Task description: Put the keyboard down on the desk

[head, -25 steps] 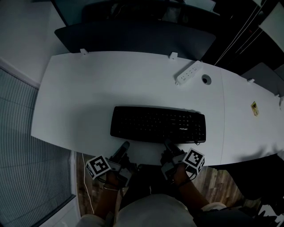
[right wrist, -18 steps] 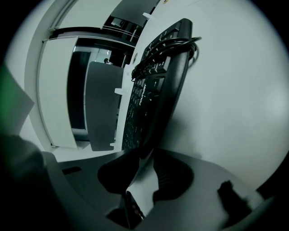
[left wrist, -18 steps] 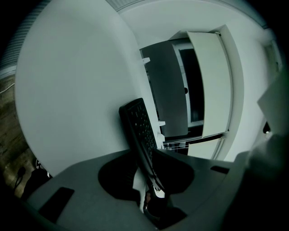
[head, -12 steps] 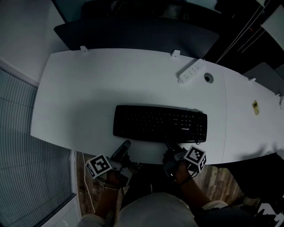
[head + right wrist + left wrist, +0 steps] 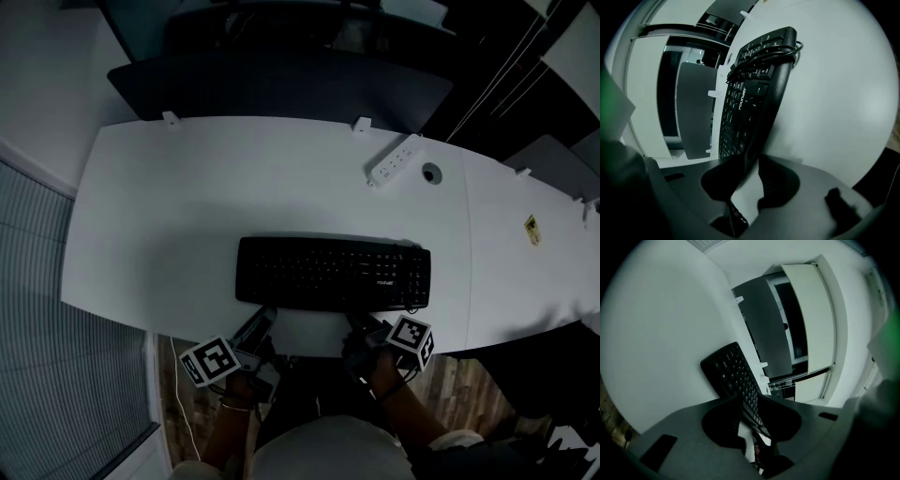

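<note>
Black keyboard [image 5: 333, 272] between slightly parted jaws

White brand word on the black keyboard [image 5: 750, 103], too blurred to read, square markers on left gripper [image 5: 265, 317] and right gripper [image 5: 359, 323], yellow sticker [image 5: 532, 229] on the counter [image 5: 187, 206], illegible

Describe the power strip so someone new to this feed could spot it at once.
Find the white desk and its black keyboard, then look beyond the keyboard's right end toward the far edge. The power strip lies there at a slant, just left of the round cable hole. It is the only long white bar on the desk, dotted with sockets.
</note>
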A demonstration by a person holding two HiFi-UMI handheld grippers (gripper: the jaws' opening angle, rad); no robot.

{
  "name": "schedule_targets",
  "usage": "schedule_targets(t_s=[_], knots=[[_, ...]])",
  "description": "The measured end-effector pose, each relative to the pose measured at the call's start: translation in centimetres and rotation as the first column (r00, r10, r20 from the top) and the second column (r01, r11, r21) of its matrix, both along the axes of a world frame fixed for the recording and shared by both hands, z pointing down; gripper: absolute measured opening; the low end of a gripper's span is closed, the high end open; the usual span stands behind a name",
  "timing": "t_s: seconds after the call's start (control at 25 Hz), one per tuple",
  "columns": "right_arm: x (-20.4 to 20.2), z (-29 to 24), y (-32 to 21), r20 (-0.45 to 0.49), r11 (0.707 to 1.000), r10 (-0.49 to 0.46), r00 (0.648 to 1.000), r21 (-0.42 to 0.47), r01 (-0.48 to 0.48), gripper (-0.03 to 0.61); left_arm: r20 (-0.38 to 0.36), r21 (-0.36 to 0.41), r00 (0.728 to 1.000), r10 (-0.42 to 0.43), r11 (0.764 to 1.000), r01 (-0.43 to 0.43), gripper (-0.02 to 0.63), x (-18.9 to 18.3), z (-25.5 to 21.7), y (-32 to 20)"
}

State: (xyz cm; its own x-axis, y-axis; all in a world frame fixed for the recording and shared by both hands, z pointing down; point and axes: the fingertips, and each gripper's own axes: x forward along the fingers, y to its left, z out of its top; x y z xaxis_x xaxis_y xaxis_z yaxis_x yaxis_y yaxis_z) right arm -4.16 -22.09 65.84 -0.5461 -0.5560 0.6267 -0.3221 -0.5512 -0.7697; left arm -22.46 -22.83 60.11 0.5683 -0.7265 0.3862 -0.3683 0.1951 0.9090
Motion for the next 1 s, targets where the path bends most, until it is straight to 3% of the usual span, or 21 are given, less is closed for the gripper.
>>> schedule_targets(t_s=[0.32, 0.52, 0.64, 0.76, 0.88, 1.0], knots=[[1.3, -2.1, 1.0, -0.045, 0.994, 0.003, 0.999, 0.105, 0.001, 0.095, 0.071, 0.067, 0.995, 0.064, 0.995, -0.069, 0.106, 1.4, -1.4, 0.3], [2.8, -4.2, 1.5, -0.098, 0.983, 0.009, 0.995, 0.181, 0.009, 0.095, 0.237, 0.146, 0.97, 0.047, 0.986, -0.083, 0.095, 1.8, -4.0, 0.0], [3.8, -5.9, 1.4, -0.143, 0.97, 0.013, 0.99, 0.242, 0.022, 0.095, 0.377, 0.228, 0.925, 0.043, 0.964, -0.138, 0.087, 2.3, -6.5, -0.3], [4.7, -8.4, 0.7, -0.198, 0.945, 0.015, 0.98, 0.324, 0.051, 0.095, 0.51, 0.3, 0.859, 0.035, 0.929, -0.216, 0.074, 3.1, -9.4, -0.7], [5.4, -11.4, -0.7, -0.281, 0.899, 0.02, 0.96, 0.424, 0.106, 0.095, 0.6, 0.354, 0.8, 0.013, 0.892, -0.28, 0.06, 3.7, -12.0, -1.4], [5.8, -14.3, -1.5, -0.393, 0.842, 0.026, 0.919, 0.504, 0.192, 0.095, 0.654, 0.366, 0.757, -0.001, 0.876, -0.315, 0.04, 3.7, -13.6, -1.6]])
